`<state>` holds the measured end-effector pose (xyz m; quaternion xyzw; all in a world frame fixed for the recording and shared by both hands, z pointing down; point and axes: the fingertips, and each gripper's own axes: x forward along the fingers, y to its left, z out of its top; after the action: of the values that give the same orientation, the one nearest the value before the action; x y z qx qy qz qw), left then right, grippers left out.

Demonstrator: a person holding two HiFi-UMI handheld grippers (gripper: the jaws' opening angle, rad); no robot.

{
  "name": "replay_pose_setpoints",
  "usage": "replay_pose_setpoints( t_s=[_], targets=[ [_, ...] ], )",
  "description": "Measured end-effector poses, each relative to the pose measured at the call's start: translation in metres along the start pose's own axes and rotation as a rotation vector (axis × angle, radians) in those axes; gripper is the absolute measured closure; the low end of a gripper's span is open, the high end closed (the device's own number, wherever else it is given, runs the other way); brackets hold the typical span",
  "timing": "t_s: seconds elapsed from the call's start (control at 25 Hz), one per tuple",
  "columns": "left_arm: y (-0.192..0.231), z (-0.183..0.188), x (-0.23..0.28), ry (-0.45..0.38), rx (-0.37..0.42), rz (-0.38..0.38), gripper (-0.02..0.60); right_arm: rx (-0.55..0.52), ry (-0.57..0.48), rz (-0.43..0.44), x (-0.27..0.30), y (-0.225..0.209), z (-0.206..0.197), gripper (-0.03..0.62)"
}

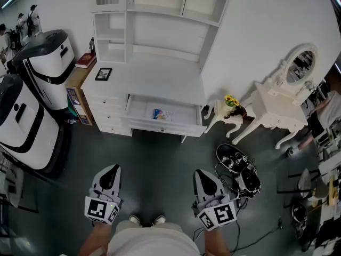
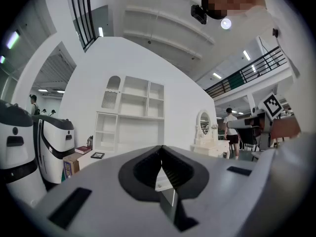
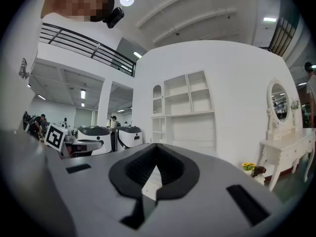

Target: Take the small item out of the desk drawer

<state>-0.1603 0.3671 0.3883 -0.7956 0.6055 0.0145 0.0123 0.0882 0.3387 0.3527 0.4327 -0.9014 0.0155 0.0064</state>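
drawer (image 1: 166, 127) of the white desk is pulled open. small item (image 1: 162, 114) lies flat inside it, near the middle. left gripper (image 1: 110, 169) and right gripper (image 1: 203, 175) are both level, well short of the drawer, over the dark floor (image 1: 160, 169). left fingers (image 2: 145, 169) clenched tip to tip, nothing between. right fingers (image 3: 170, 168) same: clenched, empty. tabletop (image 1: 160, 81) carries a small photo frame (image 1: 103, 74) at its left end.
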Motion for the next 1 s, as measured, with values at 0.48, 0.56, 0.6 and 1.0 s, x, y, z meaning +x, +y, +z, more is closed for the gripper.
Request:
replay_pose_setpoints(
  t_s=[0.48,0.56,0.6,1.0],
  targets=[
    [-0.001,-0.005,-0.008,-0.024,-0.016,0.001,0.566,0.045,-0.047,0.05,-0.006,0.006,0.004,0.585],
    [-0.002,-0.003,-0.008,-0.032,-0.024,-0.008,0.565,0.055,-0.058,0.057,-0.007,0.006,0.006,0.585],
    [-0.003,-0.002,-0.007,-0.029,-0.024,-0.01,0.565,0.055,-0.059,0.058,-0.007,0.005,0.006,0.585],
    [-0.009,-0.006,0.003,-0.019,-0.034,-0.002,0.347,0.06,-0.051,0.056,-0.015,-0.007,0.001,0.585]
  ],
)
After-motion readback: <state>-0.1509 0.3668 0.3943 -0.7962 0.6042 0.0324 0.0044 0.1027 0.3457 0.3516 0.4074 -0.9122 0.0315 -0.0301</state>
